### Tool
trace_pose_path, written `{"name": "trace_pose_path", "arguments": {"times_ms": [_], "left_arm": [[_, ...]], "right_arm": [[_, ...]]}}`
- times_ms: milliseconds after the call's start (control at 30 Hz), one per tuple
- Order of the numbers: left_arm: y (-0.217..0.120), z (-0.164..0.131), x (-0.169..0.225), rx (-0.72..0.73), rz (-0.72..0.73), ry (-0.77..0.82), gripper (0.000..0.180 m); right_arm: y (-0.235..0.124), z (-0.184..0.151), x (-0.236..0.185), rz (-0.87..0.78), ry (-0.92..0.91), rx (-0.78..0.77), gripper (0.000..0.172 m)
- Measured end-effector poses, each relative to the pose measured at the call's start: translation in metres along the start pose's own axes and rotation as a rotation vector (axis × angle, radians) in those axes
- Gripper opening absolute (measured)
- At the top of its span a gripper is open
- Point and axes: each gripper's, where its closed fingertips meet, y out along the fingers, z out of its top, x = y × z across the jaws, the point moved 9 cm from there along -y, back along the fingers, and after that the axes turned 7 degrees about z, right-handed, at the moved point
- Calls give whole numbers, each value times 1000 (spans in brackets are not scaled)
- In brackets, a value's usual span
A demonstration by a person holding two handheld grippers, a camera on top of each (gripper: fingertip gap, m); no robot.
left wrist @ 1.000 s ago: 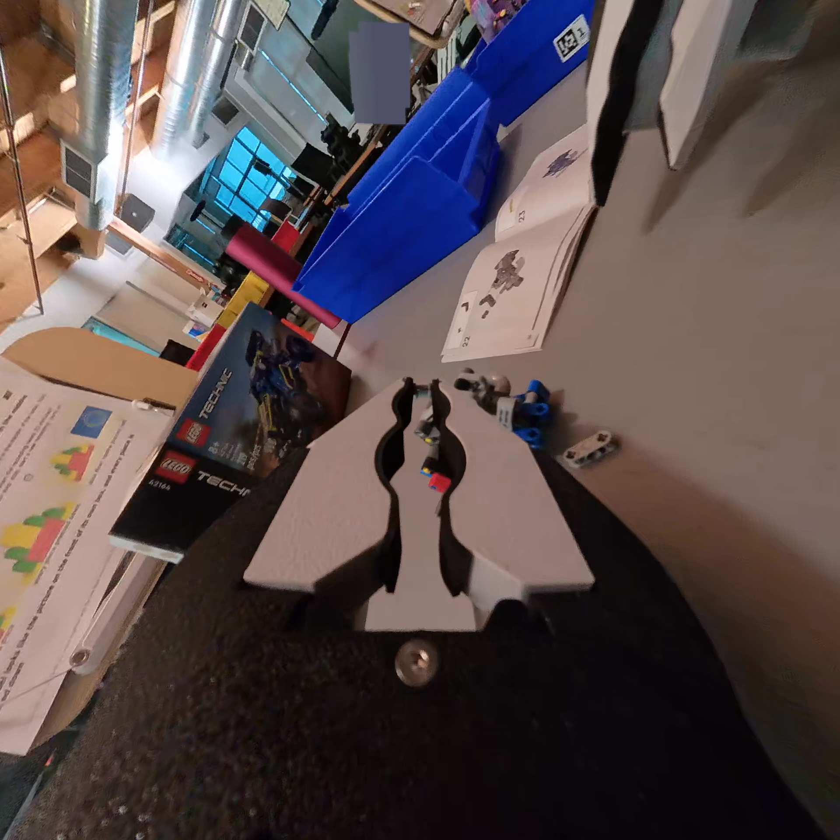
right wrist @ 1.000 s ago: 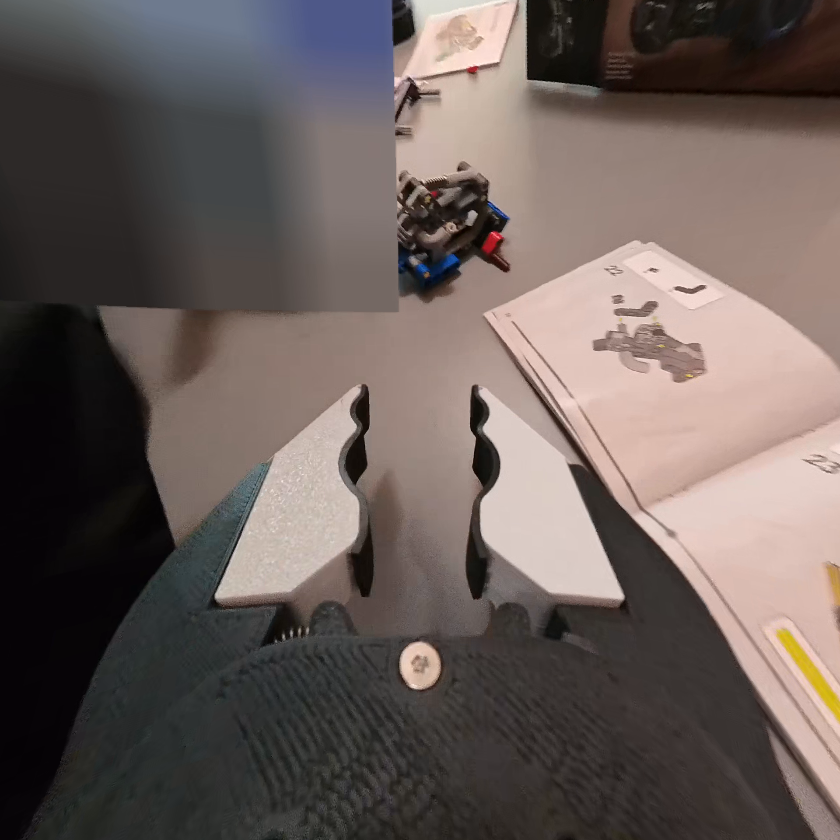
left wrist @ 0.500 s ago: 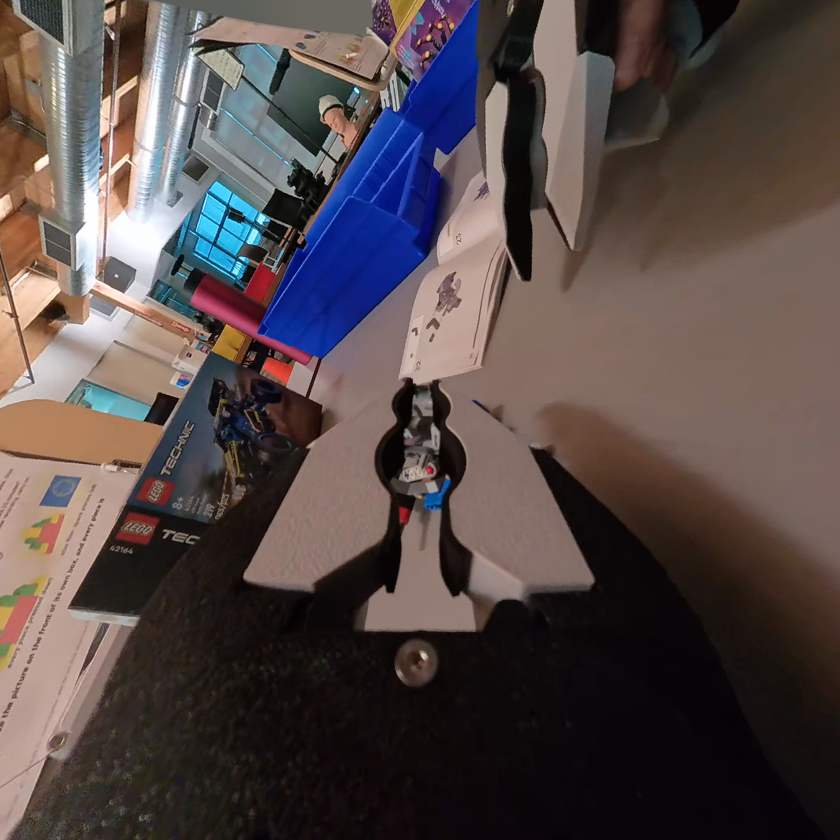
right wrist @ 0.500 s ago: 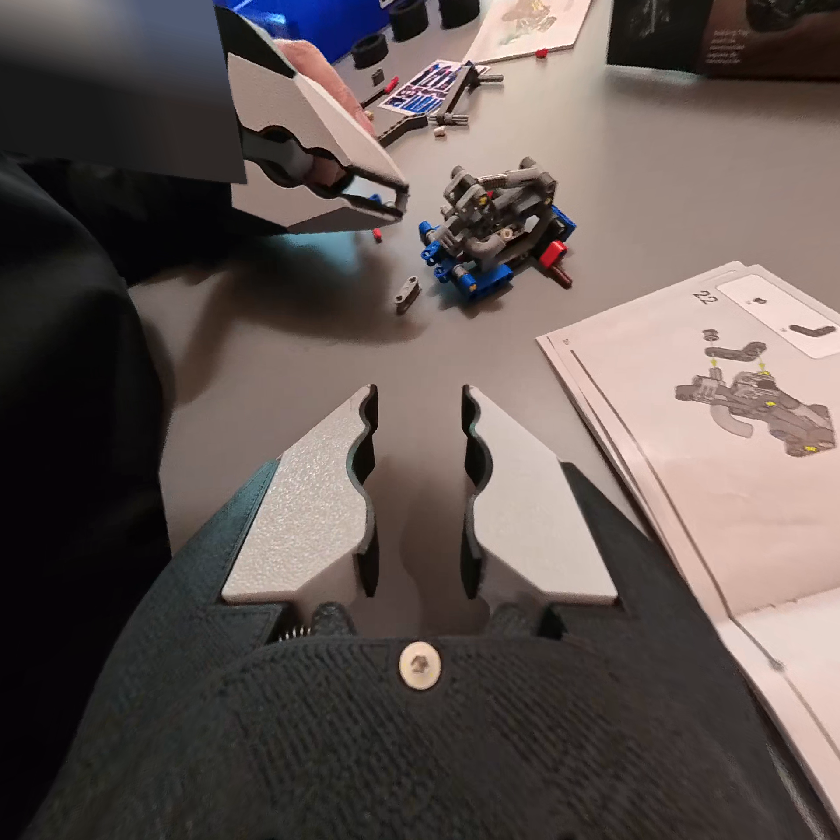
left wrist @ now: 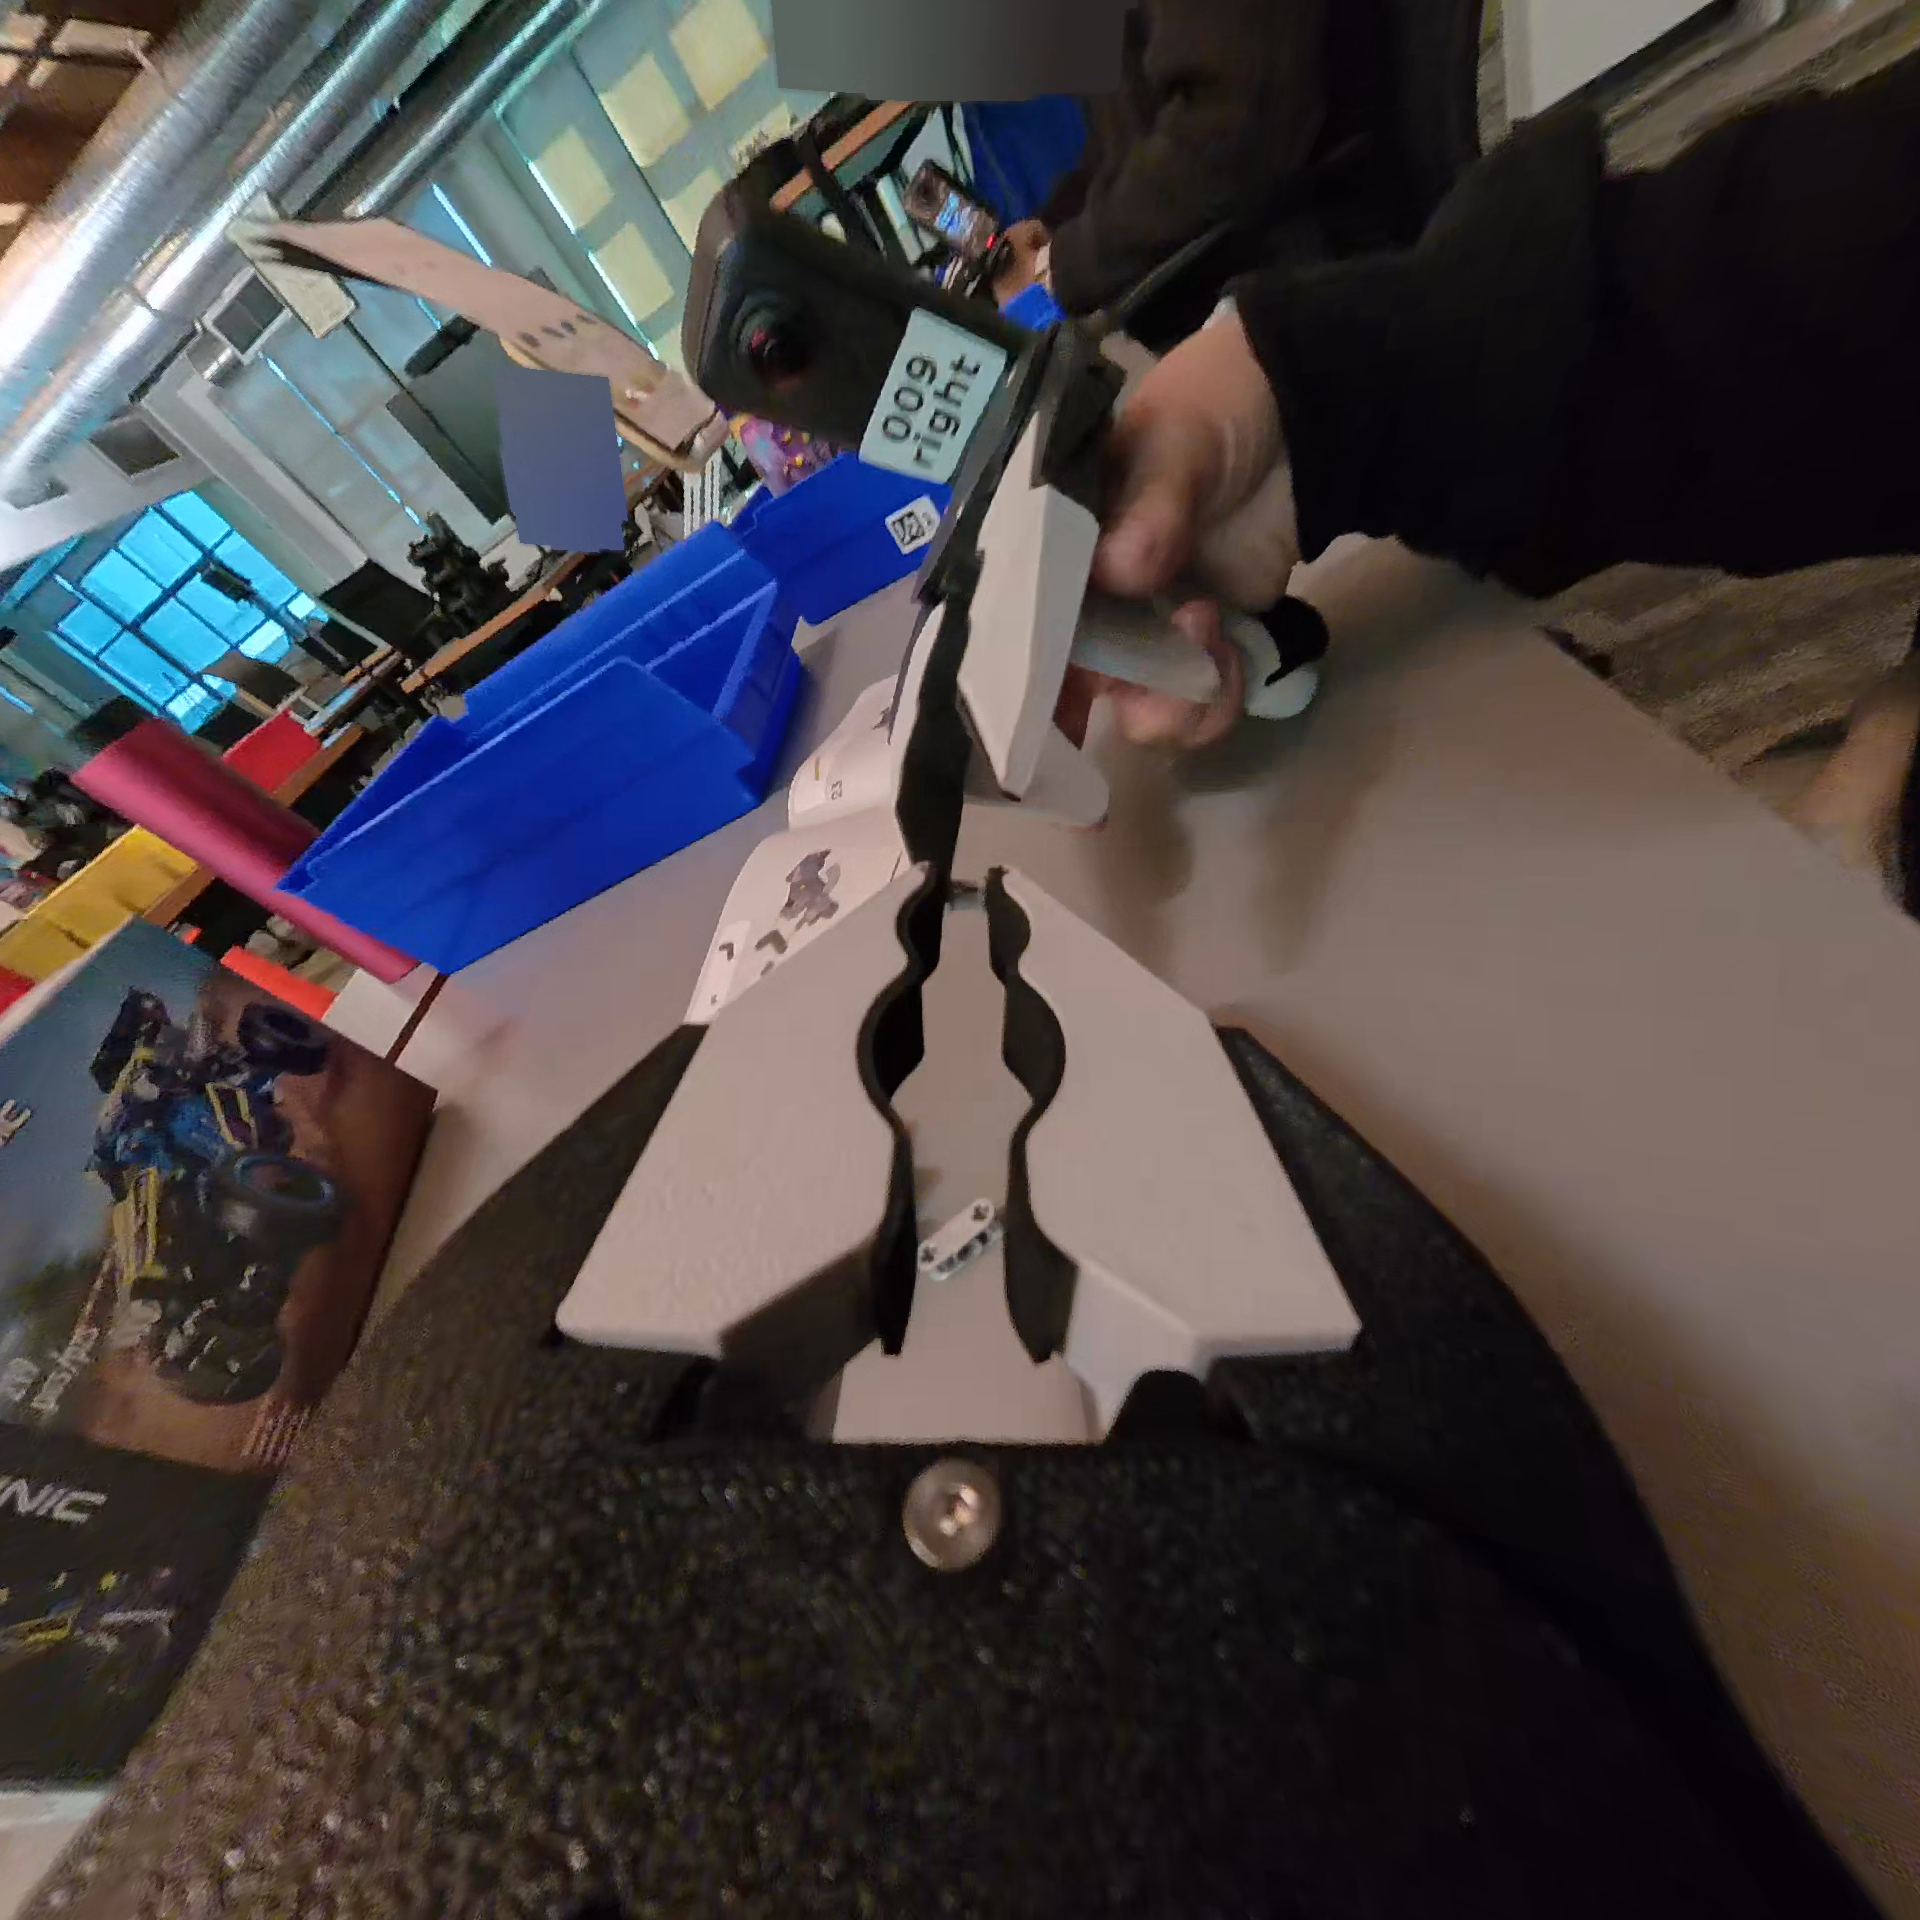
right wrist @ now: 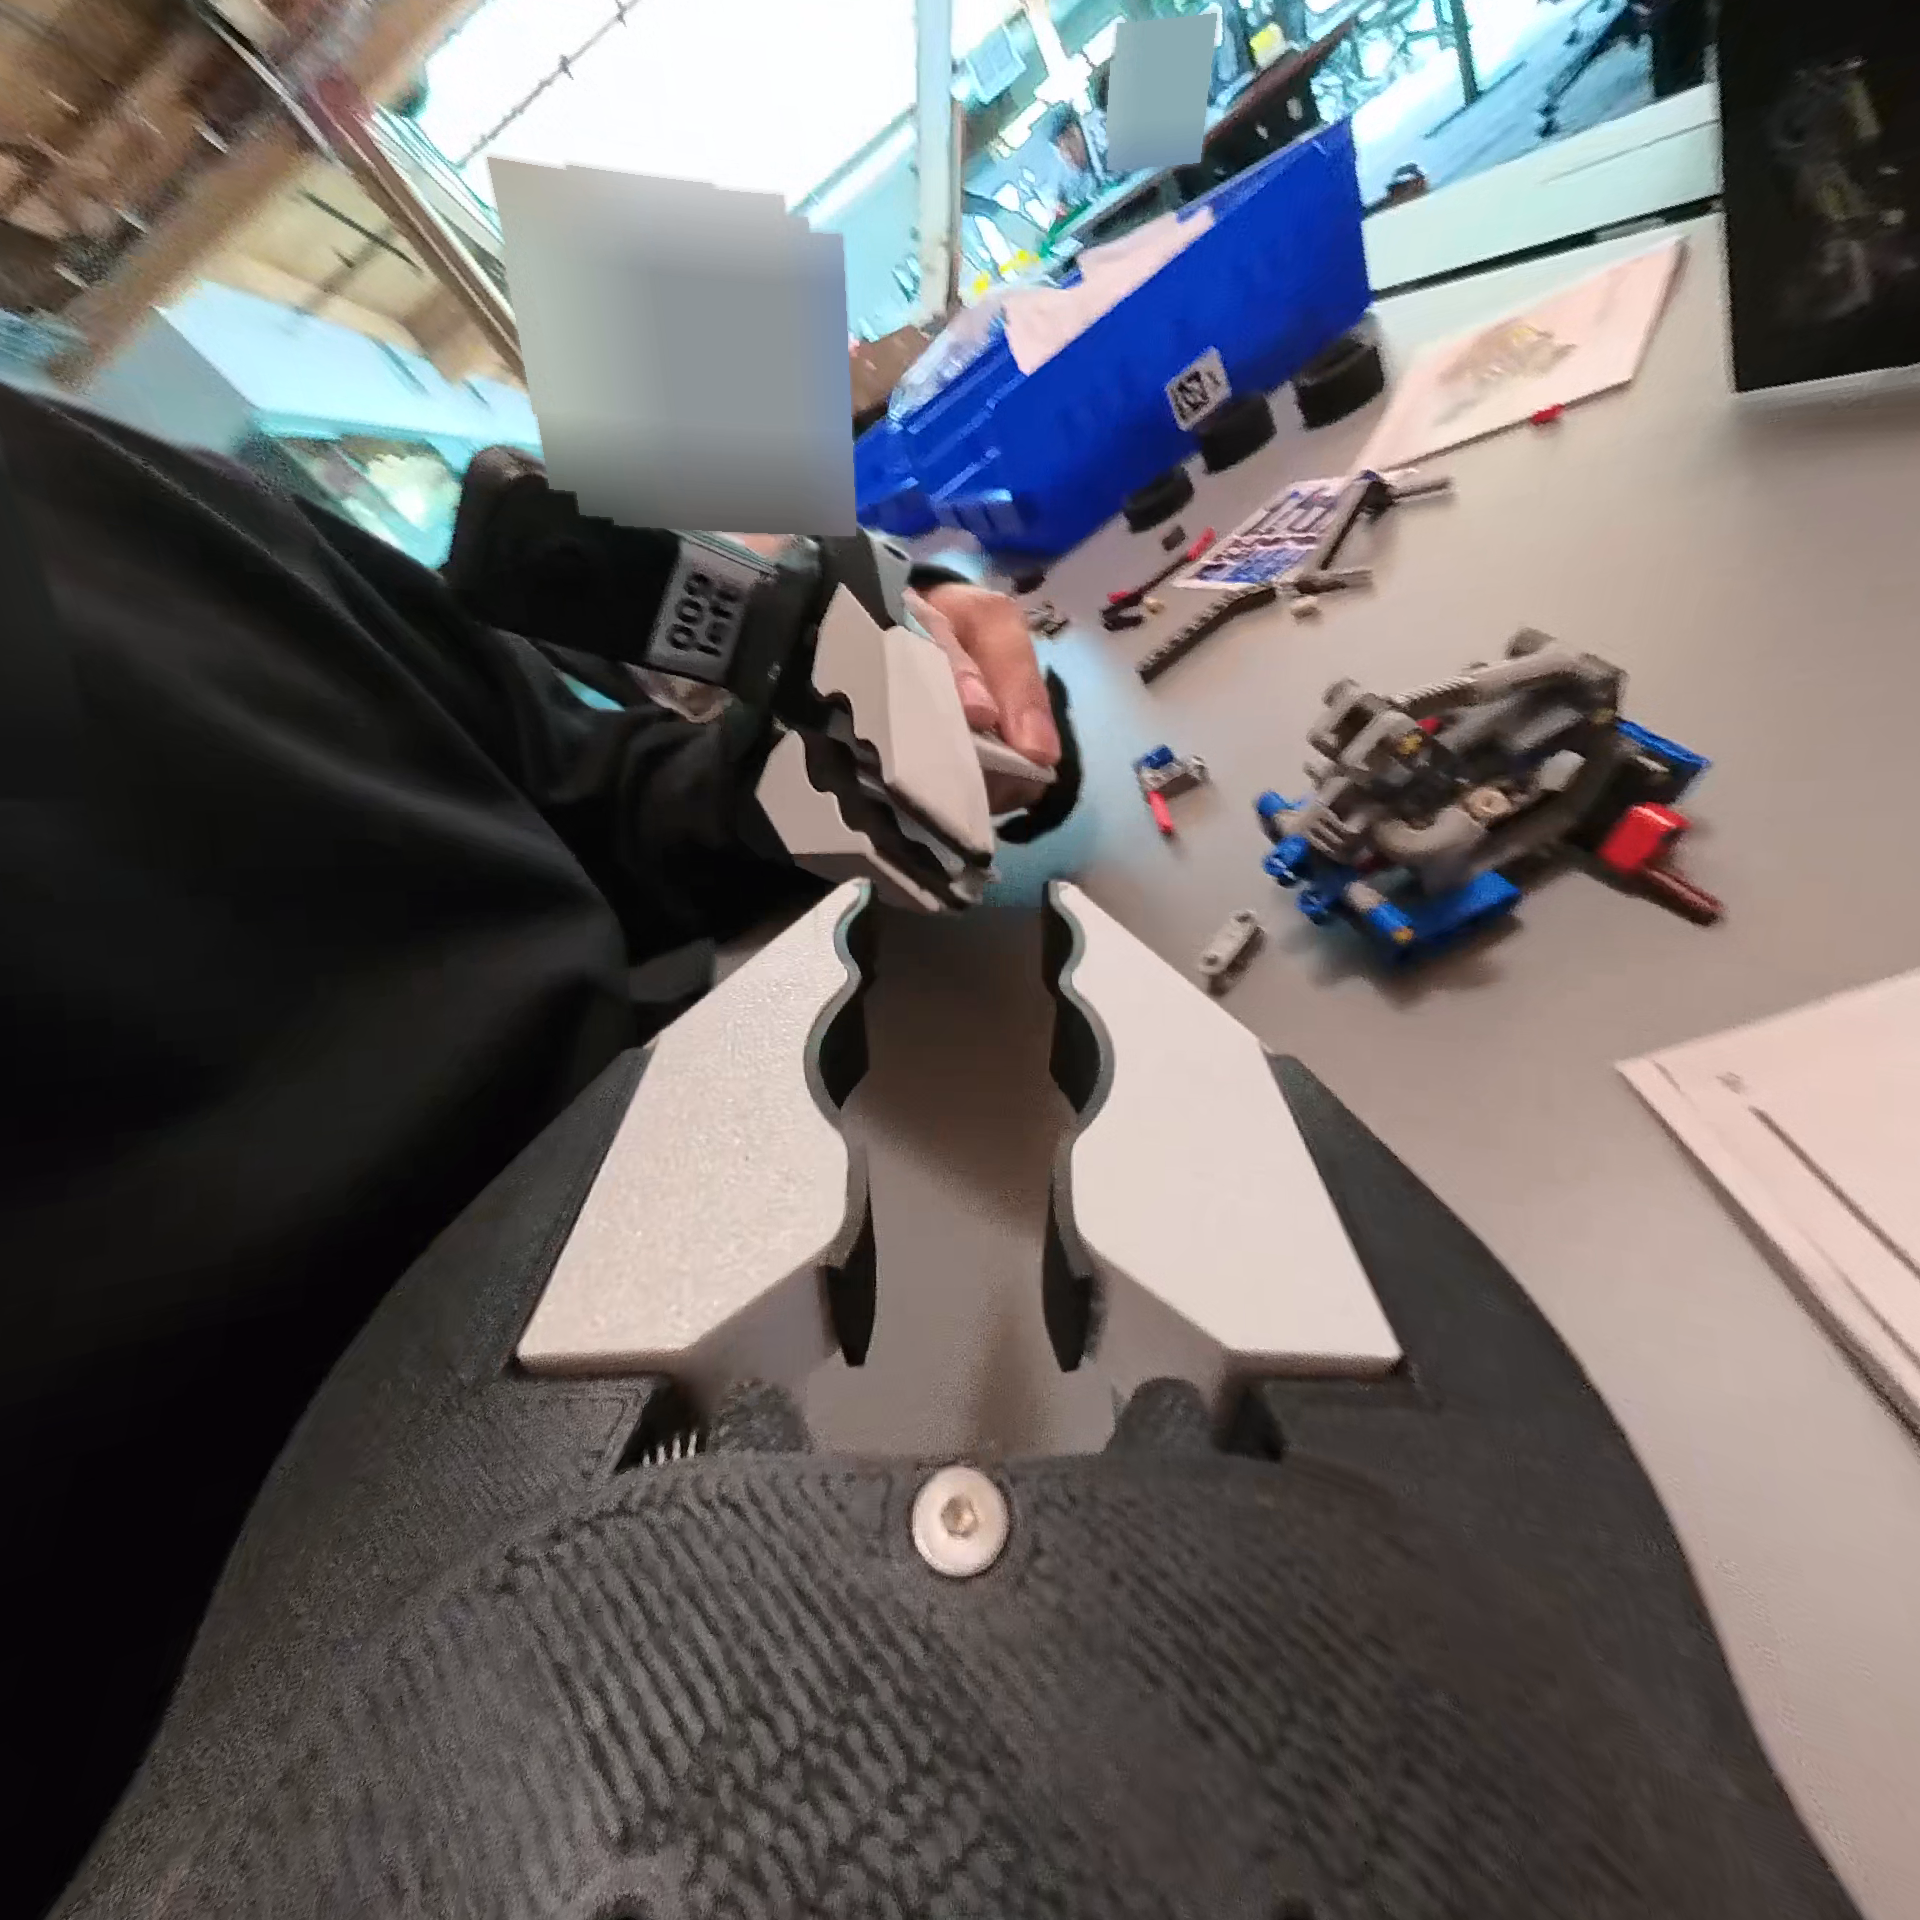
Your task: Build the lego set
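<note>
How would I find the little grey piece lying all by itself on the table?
Look at the grey table and find the half-built grey and blue model. Just in front of its blue edge, toward the right gripper, lies the small grey connector piece. It is loose, pale grey, with holes, unlike the blue-and-red bit farther back.

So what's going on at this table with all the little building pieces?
A person holds a two-finger tool in each hand over a grey table. The left tool is nearly shut, pinching a small grey piece at its tips. The right tool is open with nothing in it, close beside the left one. A partly built grey-and-blue model and an open booklet lie nearby.
</note>
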Motion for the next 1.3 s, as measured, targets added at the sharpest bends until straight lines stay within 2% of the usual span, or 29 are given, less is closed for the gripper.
{"name": "trace_pose_path", "arguments": {"times_ms": [233,467,533,733,800,867,967,1067,1133,1200,1300], "left_arm": [[-12,14,4,91,-8,9,4],[-20,21,8,123,-30,74,4],[-23,22,8,132,-32,77,4],[-26,22,4,115,-5,96,5],[-27,20,2,103,-3,83,11],[-30,19,-1,74,-48,63,19],[-36,22,-4,50,-161,2,16],[-33,18,-7,-46,-186,-49,14],[-31,16,-9,-68,-125,-52,18],[-32,18,-12,-46,31,-31,19],[-32,27,-14,-45,272,18,20]], "right_arm": [[15,-8,-7,163,122,-22,24],[24,-7,-10,357,233,99,14],[25,-7,-8,353,238,104,5],[28,-5,-6,351,211,130,4],[27,-3,-6,338,160,127,3],[25,-1,-6,280,102,100,3],[22,-3,-9,226,50,4,4],[27,-2,-13,147,-67,-67,4],[30,2,-13,102,-86,-25,4],[30,8,-8,72,-28,71,4],[27,21,-5,85,49,366,4]]}}
